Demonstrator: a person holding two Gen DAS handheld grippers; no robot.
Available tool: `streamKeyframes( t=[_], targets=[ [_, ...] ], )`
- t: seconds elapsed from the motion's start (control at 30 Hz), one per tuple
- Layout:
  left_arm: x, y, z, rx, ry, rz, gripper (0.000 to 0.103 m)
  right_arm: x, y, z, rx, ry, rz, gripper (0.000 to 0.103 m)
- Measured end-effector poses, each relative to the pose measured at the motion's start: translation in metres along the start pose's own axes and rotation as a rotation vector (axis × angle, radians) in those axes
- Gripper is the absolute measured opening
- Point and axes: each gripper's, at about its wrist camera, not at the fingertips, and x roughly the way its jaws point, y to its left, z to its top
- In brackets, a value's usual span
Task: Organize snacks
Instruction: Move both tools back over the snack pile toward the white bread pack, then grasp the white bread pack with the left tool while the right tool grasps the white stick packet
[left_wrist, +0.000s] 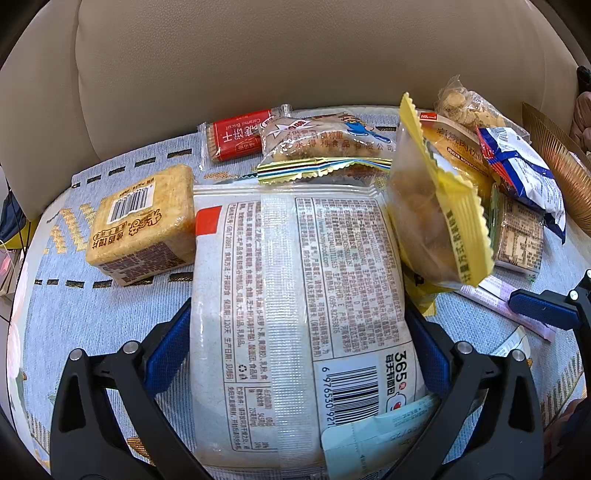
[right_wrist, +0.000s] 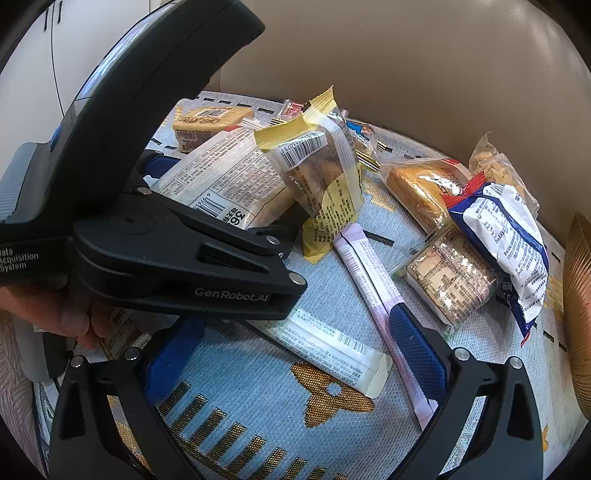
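Now | left gripper (left_wrist: 295, 347) clamps bread bag (left_wrist: 295, 295) (label up) | right gripper (right_wrist: 295, 365) empty

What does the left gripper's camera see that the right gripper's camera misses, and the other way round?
Only the left wrist view shows the red caramel biscuit pack in full, near the sofa back.

Only the right wrist view shows the left gripper's black body and the hand holding it, plus the whole white snack bar lying between the right gripper fingers.

Both show the big white bread bag between the left gripper fingers, the yellow-edged pastry pack, the square rice cracker pack, the blue-and-white bag and the blue patterned cloth.
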Motion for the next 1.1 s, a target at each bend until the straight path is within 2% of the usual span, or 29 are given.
streamKeyframes(
  t=[0.8, 0.97, 1.1],
  targets=[
    [-0.002, -0.001, -0.002, -0.003, -0.001, 0.000, 0.100, 0.000, 0.000, 0.000, -0.001, 0.001, -0.002, 0.098],
    [-0.003, -0.001, 0.007, 0.028, 0.028, -0.016, 0.100, 0.000, 0.000, 0.000, -0.003, 0.003, -0.003, 0.098],
    [-0.006, 0.010, 0.017, -0.043, 0.064, -0.064, 0.100, 0.000, -0.001, 0.001, 0.008, 0.008, 0.001, 0.098]
  ],
)
